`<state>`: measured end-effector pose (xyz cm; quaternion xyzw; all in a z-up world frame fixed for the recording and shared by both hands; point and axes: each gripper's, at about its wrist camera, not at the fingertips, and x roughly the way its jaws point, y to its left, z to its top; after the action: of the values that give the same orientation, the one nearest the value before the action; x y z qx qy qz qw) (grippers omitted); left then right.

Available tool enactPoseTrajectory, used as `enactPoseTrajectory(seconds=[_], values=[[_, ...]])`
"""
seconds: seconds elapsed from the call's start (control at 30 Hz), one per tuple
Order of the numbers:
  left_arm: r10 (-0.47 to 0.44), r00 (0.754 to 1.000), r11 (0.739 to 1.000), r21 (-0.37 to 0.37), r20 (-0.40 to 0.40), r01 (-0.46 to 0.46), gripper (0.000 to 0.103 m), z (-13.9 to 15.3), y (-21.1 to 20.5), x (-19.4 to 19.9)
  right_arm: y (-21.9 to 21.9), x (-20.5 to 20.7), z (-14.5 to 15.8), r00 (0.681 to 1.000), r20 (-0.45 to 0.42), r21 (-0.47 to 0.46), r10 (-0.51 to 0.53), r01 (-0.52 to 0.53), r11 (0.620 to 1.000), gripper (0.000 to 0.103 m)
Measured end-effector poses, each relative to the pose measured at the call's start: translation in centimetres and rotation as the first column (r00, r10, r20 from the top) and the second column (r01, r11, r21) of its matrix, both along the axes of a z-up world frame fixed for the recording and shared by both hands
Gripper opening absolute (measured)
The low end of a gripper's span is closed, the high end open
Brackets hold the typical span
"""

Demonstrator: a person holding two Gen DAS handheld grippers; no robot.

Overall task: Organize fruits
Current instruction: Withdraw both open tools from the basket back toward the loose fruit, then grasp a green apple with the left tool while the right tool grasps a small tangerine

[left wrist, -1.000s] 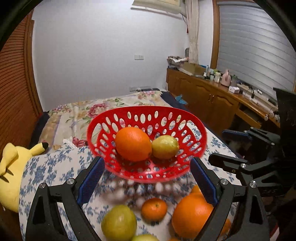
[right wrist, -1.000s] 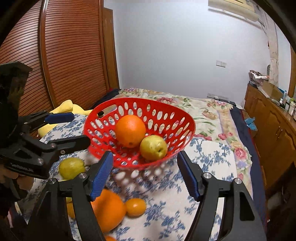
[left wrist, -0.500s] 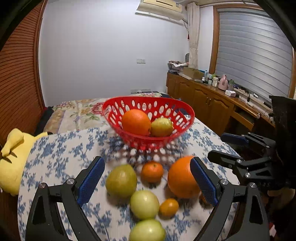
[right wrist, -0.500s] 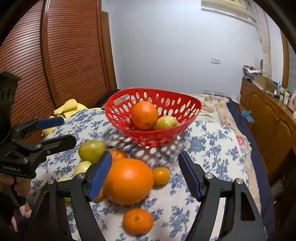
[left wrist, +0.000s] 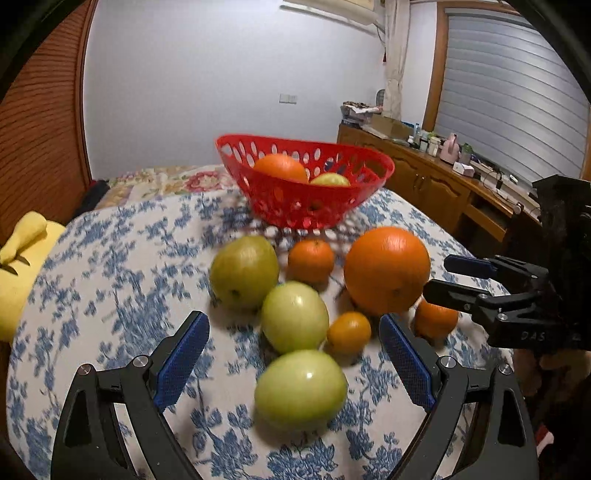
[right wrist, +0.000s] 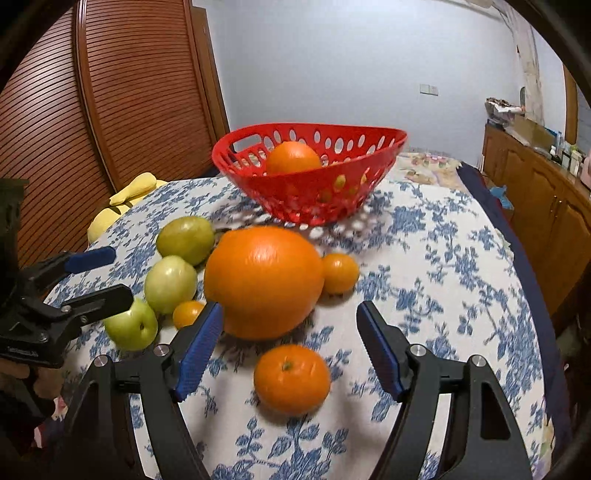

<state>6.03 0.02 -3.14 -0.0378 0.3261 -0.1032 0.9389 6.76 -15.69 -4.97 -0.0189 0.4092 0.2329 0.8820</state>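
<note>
A plain pale wall (left wrist: 207,85) fills the view from 11 to 1 o'clock, with a small white switch plate (left wrist: 287,98) on it and an air-conditioning unit (left wrist: 332,9) at the ceiling line near 12 o'clock. At 9 to 10 o'clock stand reddish-brown slatted wooden doors (right wrist: 122,92), while at 2 to 3 o'clock a wooden cabinet run (left wrist: 424,177) with a cluttered top sits beneath a window covered by a grey shutter (left wrist: 517,88), a pale curtain (left wrist: 393,55) hanging at its left edge. A bed with a floral cover (right wrist: 424,166) lies against the far wall, and the light is dim and cool.

Black tongs, blue pads
Left tongs (left wrist: 294,354) and right tongs (right wrist: 290,338): matte black frames, ribbed blue pads, silver screws at the joints.
</note>
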Motion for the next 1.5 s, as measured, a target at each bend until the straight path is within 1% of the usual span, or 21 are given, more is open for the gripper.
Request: enactPoseTrajectory(seconds=[0.27, 0.37, 0.47, 0.53, 0.6, 0.67, 0.73, 0.87, 1.0, 1.1, 1.17, 1.23, 1.27, 1.3, 1.37, 1.43, 1.5], values=[[0.002, 1.000, 1.000, 0.005, -0.028, -0.002, 0.095, -0.8, -0.5, 0.0, 0.0, -1.0, -1.8, 0.999, -0.044, -0.018, 0.010, -0.010, 1.000, 0.075], [0.010, 0.999, 1.000, 0.018, -0.033, -0.010, 0.095, -1.1, -0.5, -0.1, 0.0, -1.0, -2.1, 0.998, -0.061, -0.025, 0.014, -0.015, 1.000, 0.070], [0.014, 0.999, 1.000, 0.025, -0.033, -0.013, 0.095, -1.2, -0.6, -0.1, 0.4, -0.9, -2.6, 0.996, -0.082, -0.060, 0.023, -0.028, 0.998, 0.065], [0.015, 0.999, 0.999, 0.029, -0.039, -0.014, 0.095, -1.4, -0.6, 0.0, 0.4, -0.8, -2.8, 0.995, -0.097, -0.057, 0.034, -0.040, 0.998, 0.061], [0.016, 0.999, 0.999, 0.031, -0.043, -0.015, 0.095, -1.5, -0.6, 0.0, 0.5, -0.8, -3.0, 0.995, -0.100, -0.082, 0.028, -0.037, 0.996, 0.052], [0.016, 0.999, 0.999, 0.030, -0.042, -0.015, 0.095, -1.6, -0.6, 0.2, 0.2, -0.7, -3.1, 0.994, -0.103, -0.084, 0.028, -0.037, 0.996, 0.048], [0.015, 0.999, 0.999, 0.029, -0.044, -0.014, 0.095, -1.7, -0.5, 0.3, -0.2, -0.6, -3.1, 0.994, -0.109, -0.068, 0.030, -0.038, 0.997, 0.048], [0.019, 0.999, 0.999, 0.032, -0.046, -0.018, 0.095, -1.8, -0.4, 0.4, -1.0, -0.7, -2.7, 0.996, -0.085, -0.065, 0.006, -0.012, 0.998, 0.047], [0.016, 0.998, 0.999, 0.040, -0.056, -0.013, 0.095, -2.0, -0.4, 0.5, -1.3, -0.3, -2.5, 0.999, -0.046, -0.108, -0.020, 0.015, 0.994, 0.047], [0.011, 0.998, 0.999, 0.040, -0.066, -0.008, 0.095, -2.1, -0.4, 0.6, -1.4, -0.1, -2.8, 0.998, -0.057, -0.099, -0.019, 0.013, 0.995, 0.047], [0.022, 0.997, 0.999, 0.044, -0.075, -0.018, 0.092, -2.0, -0.2, 0.5, -1.5, 0.0, -2.8, 0.998, -0.055, -0.099, -0.023, 0.017, 0.995, 0.047], [0.013, 0.997, 0.999, 0.035, -0.078, -0.010, 0.091, -1.8, -0.1, 0.2, -1.6, 0.0, -2.8, 0.998, -0.055, -0.094, -0.025, 0.019, 0.995, 0.047], [0.011, 0.997, 1.000, 0.027, -0.080, -0.009, 0.089, -1.8, 0.1, 0.0, -1.6, 0.0, -2.8, 0.998, -0.055, -0.093, -0.027, 0.021, 0.995, 0.047], [0.010, 0.996, 1.000, 0.020, -0.084, -0.008, 0.084, -1.8, 0.3, -0.2, -1.6, 0.0, -2.8, 0.998, -0.054, -0.093, -0.028, 0.022, 0.995, 0.047], [0.022, 0.996, 1.000, 0.015, -0.088, -0.021, 0.080, -1.8, 0.7, -0.5, -1.6, -0.1, -2.8, 0.998, -0.054, -0.093, -0.025, 0.020, 0.995, 0.047], [0.019, 0.995, 1.000, -0.015, -0.097, -0.021, 0.075, -1.9, 1.3, -0.8, -1.4, -0.2, -2.8, 0.999, -0.050, -0.097, -0.021, 0.016, 0.995, 0.047], [0.012, 0.994, 0.999, -0.043, -0.109, -0.017, 0.071, -1.8, 1.5, -0.8, -1.3, -0.2, -2.8, 0.999, -0.050, -0.100, -0.017, 0.012, 0.995, 0.047]])
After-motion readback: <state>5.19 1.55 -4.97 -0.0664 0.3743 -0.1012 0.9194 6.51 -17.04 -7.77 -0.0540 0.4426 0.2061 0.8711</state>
